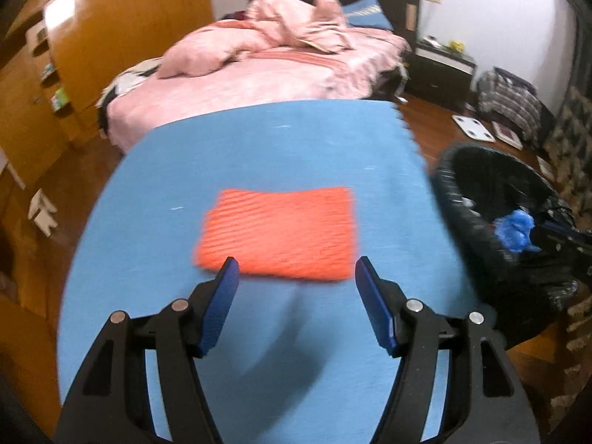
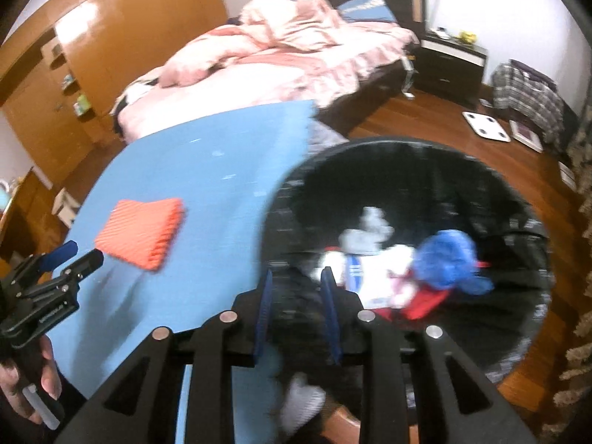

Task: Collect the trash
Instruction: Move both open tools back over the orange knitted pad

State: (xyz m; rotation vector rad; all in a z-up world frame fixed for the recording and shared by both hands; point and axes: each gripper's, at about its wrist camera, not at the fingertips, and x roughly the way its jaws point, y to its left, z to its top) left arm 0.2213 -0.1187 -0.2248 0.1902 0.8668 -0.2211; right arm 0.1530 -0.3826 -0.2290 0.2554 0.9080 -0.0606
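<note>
My left gripper is open and empty, just above the blue table, with a folded orange cloth right in front of its fingertips. My right gripper hangs over the near rim of a black-lined trash bin, its jaws part open with nothing between them. In the bin lie a crumpled blue piece, a grey wad and white and red scraps. The bin and the blue piece also show at the right of the left wrist view. The left gripper and the cloth show in the right wrist view.
A bed with pink bedding stands behind the table. Wooden wardrobes line the left wall. A dark nightstand, a white scale and a plaid bag are on the wooden floor at the right.
</note>
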